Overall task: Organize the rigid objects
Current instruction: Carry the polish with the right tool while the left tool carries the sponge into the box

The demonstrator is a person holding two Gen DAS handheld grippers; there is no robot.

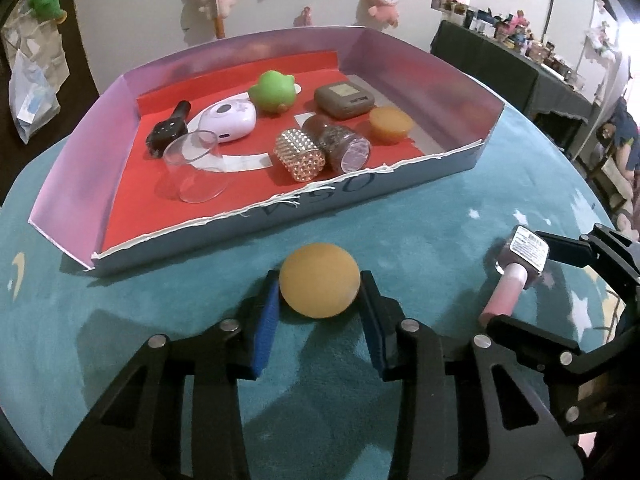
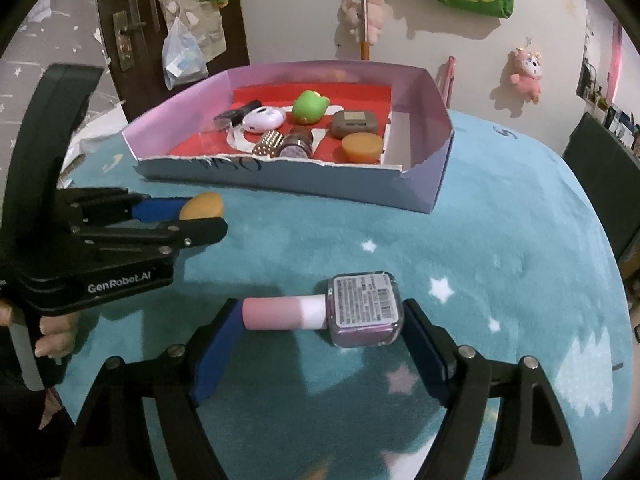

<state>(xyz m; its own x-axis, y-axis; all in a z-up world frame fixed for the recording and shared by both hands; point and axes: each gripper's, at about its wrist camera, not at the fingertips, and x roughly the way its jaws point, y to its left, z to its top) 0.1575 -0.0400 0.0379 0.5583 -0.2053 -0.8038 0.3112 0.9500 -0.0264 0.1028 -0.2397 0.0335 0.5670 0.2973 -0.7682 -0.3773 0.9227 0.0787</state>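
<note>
- Right now the orange ball [image 1: 319, 280] sits on the teal cloth [image 1: 420, 220] just short of the box [image 1: 280, 216], squarely between the left gripper's [image 1: 320, 300] pads, which press on its two sides; it is gripped.
- Further right, the polish bottle [image 2: 344, 312] lies on its side across the right gripper [image 2: 320, 320], long axis running pad to pad, cap toward the left pad, glass base at the right pad.
- Its jaws stand fairly wide and bracket the bottle lengthwise; the cap end shows a small gap, so I judge it not yet clamped.
- Both items lie nearer than the box, which sits ahead of both grippers and already holds several things.
</note>
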